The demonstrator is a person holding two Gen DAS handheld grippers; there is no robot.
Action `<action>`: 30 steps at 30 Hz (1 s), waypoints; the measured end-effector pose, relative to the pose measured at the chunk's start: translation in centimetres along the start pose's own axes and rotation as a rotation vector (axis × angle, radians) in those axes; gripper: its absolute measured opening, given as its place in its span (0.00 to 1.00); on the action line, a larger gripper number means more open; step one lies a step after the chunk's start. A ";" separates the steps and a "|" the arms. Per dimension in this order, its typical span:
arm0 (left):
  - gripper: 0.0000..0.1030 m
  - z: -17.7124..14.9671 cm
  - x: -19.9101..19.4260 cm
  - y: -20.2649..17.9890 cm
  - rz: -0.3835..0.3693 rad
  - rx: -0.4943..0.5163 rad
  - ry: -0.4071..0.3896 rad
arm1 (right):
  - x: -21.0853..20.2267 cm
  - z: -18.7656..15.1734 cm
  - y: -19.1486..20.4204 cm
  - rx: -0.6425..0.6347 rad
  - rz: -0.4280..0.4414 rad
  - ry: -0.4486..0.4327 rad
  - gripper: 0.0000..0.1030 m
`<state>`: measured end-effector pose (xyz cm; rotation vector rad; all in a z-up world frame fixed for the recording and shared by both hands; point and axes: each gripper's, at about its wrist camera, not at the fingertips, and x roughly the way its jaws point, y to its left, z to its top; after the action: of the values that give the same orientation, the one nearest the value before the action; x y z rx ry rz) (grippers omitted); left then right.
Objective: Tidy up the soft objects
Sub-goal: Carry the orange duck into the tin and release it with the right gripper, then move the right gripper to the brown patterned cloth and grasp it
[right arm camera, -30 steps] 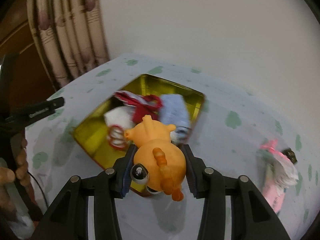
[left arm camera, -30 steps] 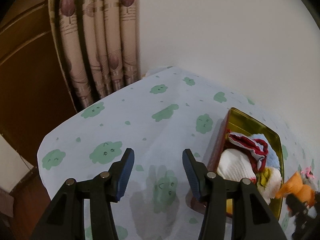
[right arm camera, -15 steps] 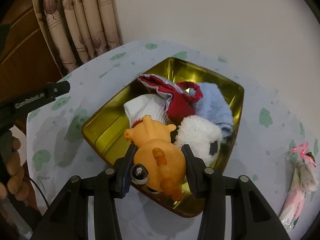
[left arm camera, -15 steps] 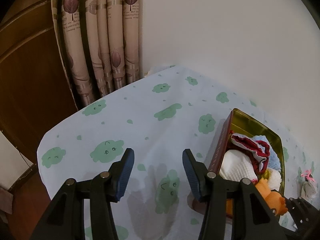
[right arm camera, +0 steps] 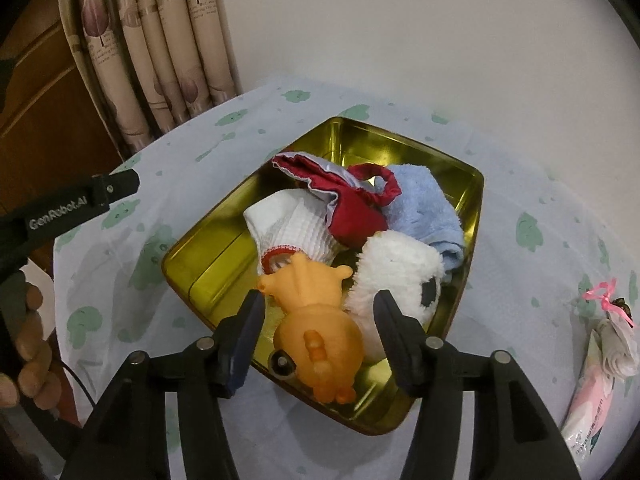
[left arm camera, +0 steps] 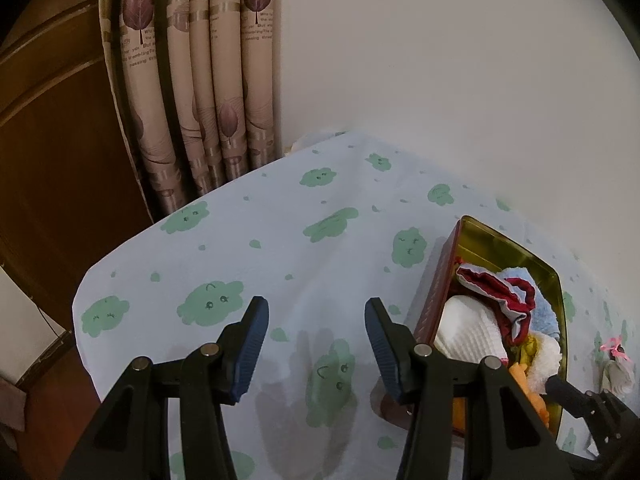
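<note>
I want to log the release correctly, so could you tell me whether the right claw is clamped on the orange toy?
No: the right claw stands open, with gaps between both pads and the orange toy, which lies in the gold tin.

Both views are dim and warm, sharp at centre. Fisheye bending curves the curtain [left arm camera: 200,92] toward ten o'clock, and black vignette fills the corners. Soft grey shadows spread on the surface [left arm camera: 280,240] under each tool. The gold tin [right arm camera: 352,144] shows mild glare inside.

Plain white wall [left arm camera: 440,60], leaf-print curtain [left arm camera: 192,80], dark wooden panelling [left arm camera: 60,140] beside it.
</note>
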<state>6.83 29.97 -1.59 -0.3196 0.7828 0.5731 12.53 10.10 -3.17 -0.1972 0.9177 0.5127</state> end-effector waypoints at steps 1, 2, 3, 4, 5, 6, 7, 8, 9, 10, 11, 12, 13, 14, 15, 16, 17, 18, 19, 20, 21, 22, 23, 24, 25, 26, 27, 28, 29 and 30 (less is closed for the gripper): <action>0.50 0.0 0.0 -0.1 0.001 0.004 -0.001 | -0.2 0.0 0.0 0.004 0.002 -0.004 0.52; 0.50 -0.1 0.0 -0.2 0.002 0.007 0.000 | -0.5 -0.1 -0.1 0.010 0.007 -0.009 0.53; 0.50 -0.1 0.0 -0.2 0.000 0.008 0.002 | -0.7 -0.1 -0.2 0.013 0.010 -0.012 0.54; 0.50 -0.1 0.0 -0.3 -0.003 0.010 0.004 | -1.0 -0.1 -0.2 0.015 0.011 -0.016 0.54; 0.50 -0.1 0.1 -0.3 -0.004 0.012 0.005 | -1.1 -0.1 -0.3 0.017 0.011 -0.019 0.55; 0.50 -0.1 0.0 -0.4 -0.003 0.014 0.005 | -1.5 -0.2 -0.3 0.019 0.014 -0.024 0.56; 0.50 -0.1 0.0 -0.5 0.000 0.019 0.004 | -1.8 -0.2 -0.4 0.020 0.018 -0.028 0.56; 0.50 -0.1 0.0 -0.5 0.002 0.022 0.003 | -2.0 -0.3 -0.5 0.022 0.019 -0.030 0.56; 0.50 -0.1 0.0 -0.6 0.002 0.023 0.002 | -2.4 -0.4 -0.6 0.027 0.021 -0.035 0.56; 0.50 -0.1 0.0 -0.7 0.001 0.024 0.001 | -2.6 -0.4 -0.8 0.028 0.021 -0.038 0.56; 0.50 -0.1 -0.1 -0.7 0.001 0.026 0.002 | -3.0 -0.5 -1.0 0.030 0.018 -0.043 0.56; 0.50 -0.1 -0.1 -0.7 0.002 0.028 0.002 | -3.4 -0.6 -1.3 0.035 0.015 -0.049 0.56; 0.50 -0.1 -0.1 -0.8 0.002 0.028 0.000 | -3.7 -0.7 -1.6 0.039 0.012 -0.052 0.56; 0.50 -0.1 -0.1 -0.8 0.002 0.029 0.002 | -4.0 -0.7 -1.9 0.043 0.007 -0.055 0.56; 0.50 -0.1 -0.1 -0.8 0.003 0.031 0.002 | -4.3 -0.8 -2.4 0.050 -0.001 -0.058 0.56; 0.50 -0.2 -0.1 -0.9 0.003 0.032 0.001 | -4.7 -0.9 -3.0 0.061 -0.012 -0.062 0.56; 0.50 -0.2 -0.1 -1.0 0.001 0.035 0.003 | -5.0 -1.1 -3.5 0.068 -0.016 -0.064 0.57; 0.50 -0.2 -0.1 -1.0 0.001 0.039 0.005 | -5.4 -1.3 -4.3 0.080 -0.030 -0.069 0.58; 0.50 -0.2 -0.1 -1.1 0.003 0.041 0.003 | -5.6 -1.4 -4.9 0.089 -0.041 -0.070 0.58; 0.50 -0.3 -0.2 -1.2 0.003 0.045 0.000 | -5.8 -1.6 -5.5 0.099 -0.052 -0.071 0.58; 0.50 -0.3 -0.3 -1.2 0.003 0.050 -0.001 | -6.1 -1.8 -6.3 0.110 -0.059 -0.072 0.58; 0.50 -0.3 -0.3 -1.3 0.006 0.056 -0.003 | -6.4 -2.1 -7.1 0.121 -0.071 -0.073 0.58; 0.50 -0.4 -0.3 -1.4 0.006 0.058 -0.005 | -6.8 -2.5 -8.1 0.131 -0.092 -0.074 0.58; 0.50 -0.4 -0.3 -1.4 0.004 0.060 -0.005 | -7.0 -2.8 -9.0 0.141 -0.108 -0.074 0.58; 0.50 -0.4 -0.3 -1.5 0.002 0.062 -0.004 | -7.3 -3.1 -10.0 0.156 -0.123 -0.071 0.58; 0.50 -0.4 -0.3 -1.5 0.001 0.064 -0.003 | -7.4 -3.4 -10.7 0.166 -0.134 -0.069 0.58; 0.50 -0.5 -0.3 -1.6 0.001 0.066 -0.002 | -7.7 -3.9 -12.1 0.187 -0.159 -0.065 0.58; 0.50 -0.5 -0.3 -1.6 0.002 0.069 0.000 | -8.0 -4.2 -13.0 0.197 -0.177 -0.063 0.58; 0.50 -0.5 -0.4 -1.7 0.002 0.070 -0.001 | -8.2 -4.4 -14.0 0.208 -0.194 -0.060 0.58; 0.50 -0.5 -0.4 -1.7 0.001 0.071 -0.002 | -8.6 -4.9 -15.4 0.224 -0.222 -0.055 0.58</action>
<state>7.36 28.19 -1.56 -0.2532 0.7992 0.5451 12.54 -7.93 0.00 -0.0800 0.8803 0.2069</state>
